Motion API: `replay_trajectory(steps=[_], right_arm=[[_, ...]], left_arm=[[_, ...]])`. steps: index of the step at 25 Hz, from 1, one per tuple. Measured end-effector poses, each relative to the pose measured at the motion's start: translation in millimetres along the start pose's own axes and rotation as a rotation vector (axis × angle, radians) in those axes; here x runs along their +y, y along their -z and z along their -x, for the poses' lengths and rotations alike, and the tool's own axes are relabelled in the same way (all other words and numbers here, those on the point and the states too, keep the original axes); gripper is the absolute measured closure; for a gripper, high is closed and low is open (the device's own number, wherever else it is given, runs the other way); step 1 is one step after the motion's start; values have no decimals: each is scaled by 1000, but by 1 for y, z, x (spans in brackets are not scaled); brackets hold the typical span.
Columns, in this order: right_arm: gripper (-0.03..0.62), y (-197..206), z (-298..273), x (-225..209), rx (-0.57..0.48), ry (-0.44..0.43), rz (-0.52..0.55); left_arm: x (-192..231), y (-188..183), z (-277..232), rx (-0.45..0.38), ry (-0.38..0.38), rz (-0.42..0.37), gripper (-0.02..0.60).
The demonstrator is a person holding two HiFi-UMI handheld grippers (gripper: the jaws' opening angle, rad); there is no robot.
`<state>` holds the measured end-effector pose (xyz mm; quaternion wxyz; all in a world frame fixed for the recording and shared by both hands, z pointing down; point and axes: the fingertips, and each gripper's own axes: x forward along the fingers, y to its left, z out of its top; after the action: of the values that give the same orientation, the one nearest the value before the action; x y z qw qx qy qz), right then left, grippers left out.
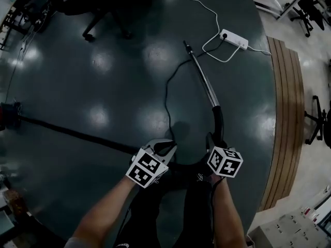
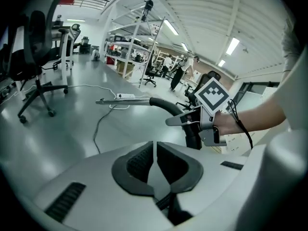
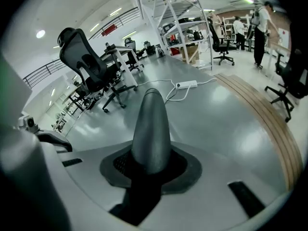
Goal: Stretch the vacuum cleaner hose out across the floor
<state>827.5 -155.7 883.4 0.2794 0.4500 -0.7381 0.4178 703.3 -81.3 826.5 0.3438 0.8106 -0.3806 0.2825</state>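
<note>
The vacuum's metal wand (image 1: 202,76) lies on the dark floor and bends into a black handle (image 1: 219,123). My right gripper (image 1: 216,142) is shut on that handle; in the right gripper view the grey handle (image 3: 150,129) sticks out between the pads (image 3: 115,163). The black hose (image 1: 72,133) runs along the floor from the far left toward my left gripper (image 1: 166,150). In the left gripper view its jaws (image 2: 155,165) stand together with a thin slit and nothing shows between the pads; a ribbed dark piece (image 2: 166,201) lies at their base. The right gripper (image 2: 202,124) and wand (image 2: 125,100) show there too.
A white power strip (image 1: 234,39) with its cable lies beyond the wand's tip. A black cord (image 1: 168,99) snakes beside the wand. An office chair (image 1: 103,14) stands at the upper left, a wooden strip (image 1: 287,118) borders the floor on the right, and a dark unit (image 1: 9,115) sits at the hose's far end.
</note>
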Motion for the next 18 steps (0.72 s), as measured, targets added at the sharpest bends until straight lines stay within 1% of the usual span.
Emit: replay_trajectory(steps=[1,2,5,9,14,18], right_arm=[[494,6,-4,-9,-5,12,-12],[494,12,-9,-19,-10,23,-24],[494,27,-20,-48,-26,51,-58],[494,36,-33,-83,-55,78,-99],[494,42,-51,-115,-76,89,-97],[494,49,-69,-139,-90,96,-75]], left_arm=[[2,1,-11,4,11,-22,562],[4,1,-21,13,23,-41,572],[1,6,-51,45,74,-89,573],[-3,13,-85,71,125,-135,572],[-9,17,-134,91,150,-132,573],[-22,26,-173,109,168,-109,574]])
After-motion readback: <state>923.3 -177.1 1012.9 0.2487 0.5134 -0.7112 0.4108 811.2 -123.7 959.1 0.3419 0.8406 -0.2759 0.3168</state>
